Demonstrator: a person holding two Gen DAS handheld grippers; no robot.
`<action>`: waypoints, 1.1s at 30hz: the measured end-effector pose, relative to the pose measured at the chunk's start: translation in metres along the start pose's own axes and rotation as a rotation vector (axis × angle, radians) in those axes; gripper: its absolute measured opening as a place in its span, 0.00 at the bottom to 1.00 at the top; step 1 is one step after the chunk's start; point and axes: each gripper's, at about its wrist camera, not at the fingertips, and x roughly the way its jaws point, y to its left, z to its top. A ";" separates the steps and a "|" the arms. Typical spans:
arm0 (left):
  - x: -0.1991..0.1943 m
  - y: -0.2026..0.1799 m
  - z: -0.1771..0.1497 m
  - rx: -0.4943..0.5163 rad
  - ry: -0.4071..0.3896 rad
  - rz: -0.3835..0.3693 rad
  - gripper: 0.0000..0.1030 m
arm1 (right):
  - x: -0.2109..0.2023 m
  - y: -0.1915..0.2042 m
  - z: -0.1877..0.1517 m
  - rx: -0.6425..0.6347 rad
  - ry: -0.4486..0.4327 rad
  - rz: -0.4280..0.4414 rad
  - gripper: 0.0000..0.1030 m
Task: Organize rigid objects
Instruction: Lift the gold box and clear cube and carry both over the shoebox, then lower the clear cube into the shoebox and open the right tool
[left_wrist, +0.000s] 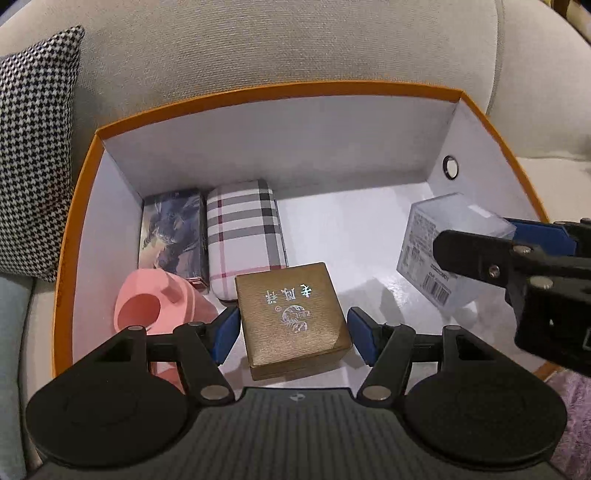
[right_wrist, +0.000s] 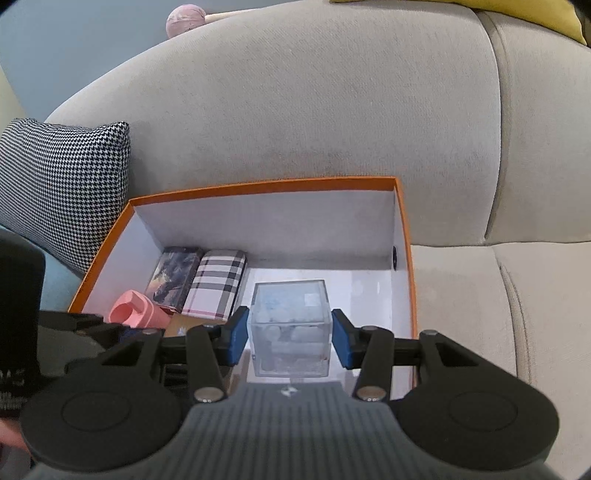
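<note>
Our left gripper (left_wrist: 293, 334) stood in the lower middle of the left wrist view, its two blue pads on either side of the gold box (left_wrist: 291, 317) with a visible gap on each side, so we judged it released and not gripping. The gold box rested on the white floor of the orange-rimmed box (left_wrist: 258, 92), just in front of the plaid case (left_wrist: 242, 229) and to the right of the pink holder (left_wrist: 147, 306); whether it touched the plaid case, we could not tell. Our right gripper (right_wrist: 290, 336) was in the middle of the right wrist view, around the clear cube (right_wrist: 290, 328). The left pad seemed to be against the cube's wall and the right pad showed a thin gap, so we could not say if it was clenched on the cube or only near it. In the left wrist view the cube (left_wrist: 443, 251) appeared at the right of the frame, tilted, above the box floor. The dark picture box (left_wrist: 173, 232) lay along the left wall, beside the plaid case. We thought the main risk was at the cube: its walls look smooth and hard, and if the grip was loose it could slip and fall on a corner. Also the two grippers were near each other inside the box, so a careless move of one could strike the other or push the gold box against the pink holder.
</note>
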 end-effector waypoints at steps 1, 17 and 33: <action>0.001 -0.002 0.000 0.012 0.002 0.014 0.71 | 0.000 0.000 0.000 0.001 0.004 0.003 0.47; -0.010 0.011 0.009 0.012 0.082 -0.012 0.69 | 0.000 -0.006 0.000 0.013 0.016 0.029 0.47; -0.085 0.110 -0.025 -0.363 -0.226 -0.022 0.56 | 0.040 0.040 0.004 -0.066 0.122 0.046 0.47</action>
